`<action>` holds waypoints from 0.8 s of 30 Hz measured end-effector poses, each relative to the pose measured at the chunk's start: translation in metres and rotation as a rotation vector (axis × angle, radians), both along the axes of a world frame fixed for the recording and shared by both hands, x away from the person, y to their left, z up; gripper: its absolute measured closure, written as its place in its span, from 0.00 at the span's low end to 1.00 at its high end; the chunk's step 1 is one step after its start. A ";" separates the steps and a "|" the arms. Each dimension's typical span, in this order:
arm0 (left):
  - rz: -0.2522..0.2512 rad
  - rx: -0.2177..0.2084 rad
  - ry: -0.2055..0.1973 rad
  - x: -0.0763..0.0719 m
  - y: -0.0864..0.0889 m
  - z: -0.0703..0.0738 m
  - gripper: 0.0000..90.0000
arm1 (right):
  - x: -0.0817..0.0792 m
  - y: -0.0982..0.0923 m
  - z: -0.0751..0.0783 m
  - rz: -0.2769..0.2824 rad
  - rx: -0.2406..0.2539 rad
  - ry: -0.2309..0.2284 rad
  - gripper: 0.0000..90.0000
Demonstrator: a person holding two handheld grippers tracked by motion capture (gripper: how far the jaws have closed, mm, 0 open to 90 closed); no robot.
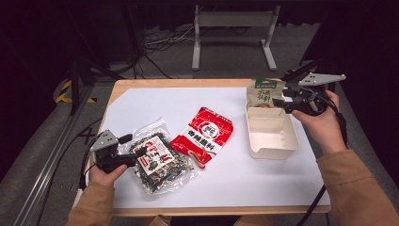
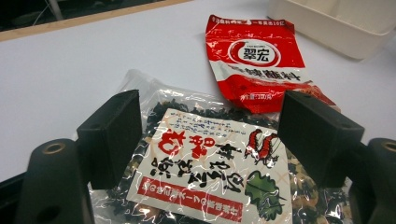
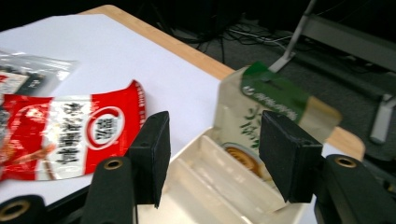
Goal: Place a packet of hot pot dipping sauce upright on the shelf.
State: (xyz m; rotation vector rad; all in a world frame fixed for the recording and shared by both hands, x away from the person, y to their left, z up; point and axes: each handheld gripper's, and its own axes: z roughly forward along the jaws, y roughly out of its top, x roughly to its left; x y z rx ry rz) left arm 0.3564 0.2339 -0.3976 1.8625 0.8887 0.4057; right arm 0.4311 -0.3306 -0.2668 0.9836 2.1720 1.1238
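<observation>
Straddling the clear seaweed packet (image 2: 205,172) with spread jaws, pads apart from the film, left gripper (image 2: 210,135) low over the bench (image 1: 226,183); packet's near end cut off below, red sachet (image 2: 257,60) just beyond. Spread wide and holding nothing, right gripper (image 3: 212,149) above the white tray (image 3: 210,186). Blurred green-topped pouch (image 3: 261,112) leaning at the tray's far end, lower part hidden.

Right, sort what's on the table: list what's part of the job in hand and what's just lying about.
In the job:
- green-and-cream packet, standing in the far end of the white tray
- right gripper, open above that tray
- clear bag of dark dried food, between the open left gripper's jaws

Lying about:
- red sachet, flat on the white sheet
- metal stand on the floor
</observation>
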 end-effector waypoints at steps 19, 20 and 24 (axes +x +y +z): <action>0.001 -0.006 -0.004 0.000 0.000 0.000 0.25 | -0.032 0.036 -0.015 0.099 0.130 0.053 0.47; 0.001 0.000 -0.005 0.000 0.000 0.000 0.25 | -0.031 0.043 -0.017 0.115 0.134 0.068 0.47; 0.001 0.005 -0.007 -0.002 0.001 0.000 0.25 | -0.028 0.053 -0.021 0.138 0.122 0.089 0.46</action>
